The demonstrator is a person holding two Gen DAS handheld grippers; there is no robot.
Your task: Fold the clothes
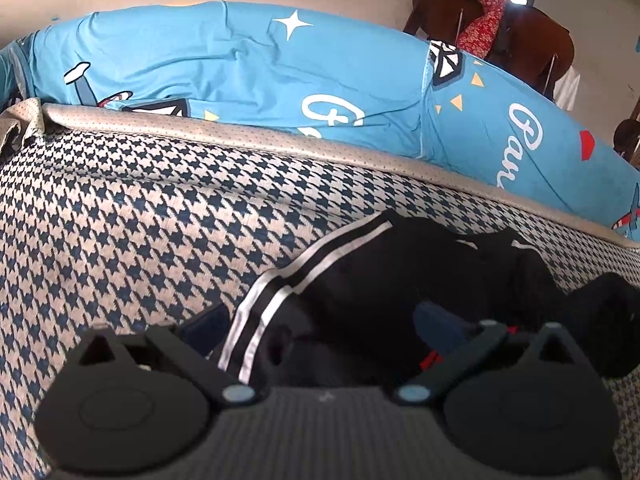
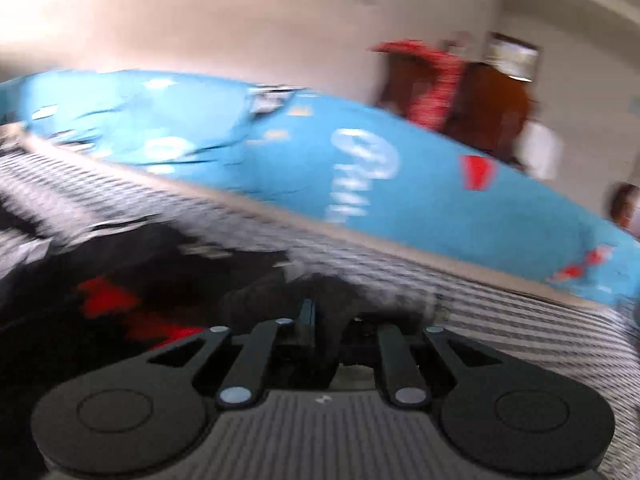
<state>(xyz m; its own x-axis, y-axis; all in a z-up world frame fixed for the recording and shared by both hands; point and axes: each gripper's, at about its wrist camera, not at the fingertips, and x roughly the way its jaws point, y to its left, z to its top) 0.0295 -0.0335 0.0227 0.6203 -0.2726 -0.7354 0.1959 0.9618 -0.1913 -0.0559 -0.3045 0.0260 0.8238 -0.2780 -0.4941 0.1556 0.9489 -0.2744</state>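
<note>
— While the left gripper (image 1: 320, 320) hangs over the bed, how do its fingers stand?

— Spread wide. One dark blue finger (image 1: 206, 330) sits over the houndstooth cover (image 1: 120, 220), the other over the black garment (image 1: 400, 272), and the cloth with its two white stripes (image 1: 280, 292) runs between them. Neither pad presses on the fabric as far as I can see.

— Where does the garment lie on the bed?

— On the houndstooth cover, toward the right side in the left wrist view, just short of the cover's tan piped edge (image 1: 280, 144). Beyond that edge lies a bright blue printed sheet (image 1: 240, 64) with white stars and lettering.

— And the right gripper (image 2: 324, 320)?

— Its view is badly smeared. The linkage bars are drawn in close together, so the fingers are nearly pressed together. Dark cloth sits right at the tips; I cannot tell whether any of it is pinched.

— Anything else on the garment?

— A red patch (image 2: 108, 300) shows on the black fabric at the lower left of the right wrist view.

— Behind the bed?

— A dark wooden chair (image 1: 532, 44) with a red patterned cloth (image 1: 476, 12) draped over it, against a pale wall.
</note>
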